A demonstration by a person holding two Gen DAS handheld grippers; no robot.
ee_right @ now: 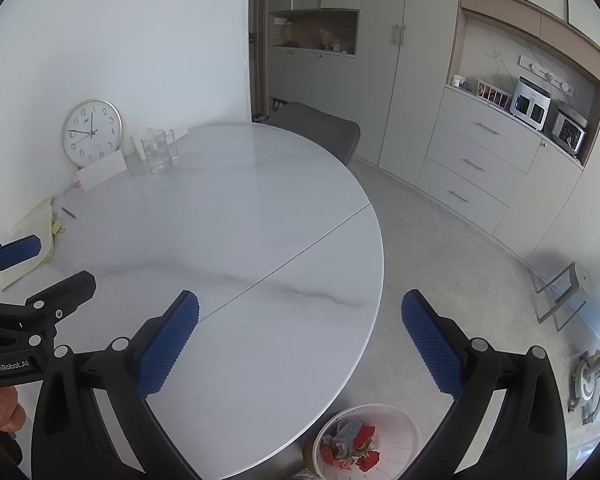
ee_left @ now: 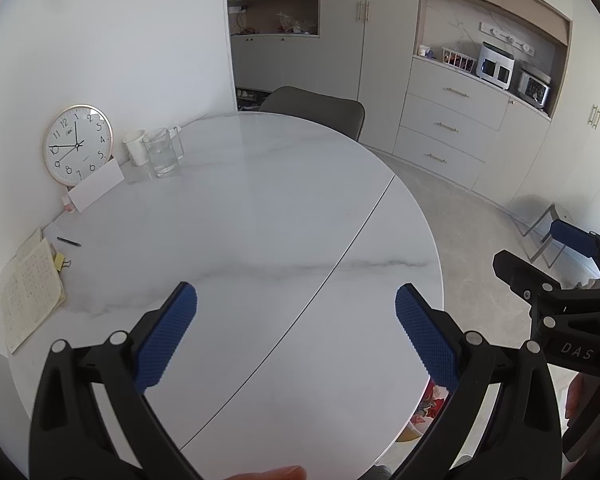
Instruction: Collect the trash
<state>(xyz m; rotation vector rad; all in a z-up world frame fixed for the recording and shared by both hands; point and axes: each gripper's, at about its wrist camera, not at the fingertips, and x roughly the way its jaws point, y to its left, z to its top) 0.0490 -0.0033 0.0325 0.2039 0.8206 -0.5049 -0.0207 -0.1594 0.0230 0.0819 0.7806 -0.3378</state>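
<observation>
lying in bin [ee_right: 404, 436], trash [ee_right: 354, 446] below right hand-held gripper [ee_right: 300, 338].

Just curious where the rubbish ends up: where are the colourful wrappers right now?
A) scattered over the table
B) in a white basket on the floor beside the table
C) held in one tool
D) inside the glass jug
B: the wrappers lie in the white basket on the floor beside the table.

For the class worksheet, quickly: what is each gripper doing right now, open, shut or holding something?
Left gripper: open, holding nothing, above the table.
Right gripper: open, holding nothing, above the table edge, near the trash basket.
</observation>
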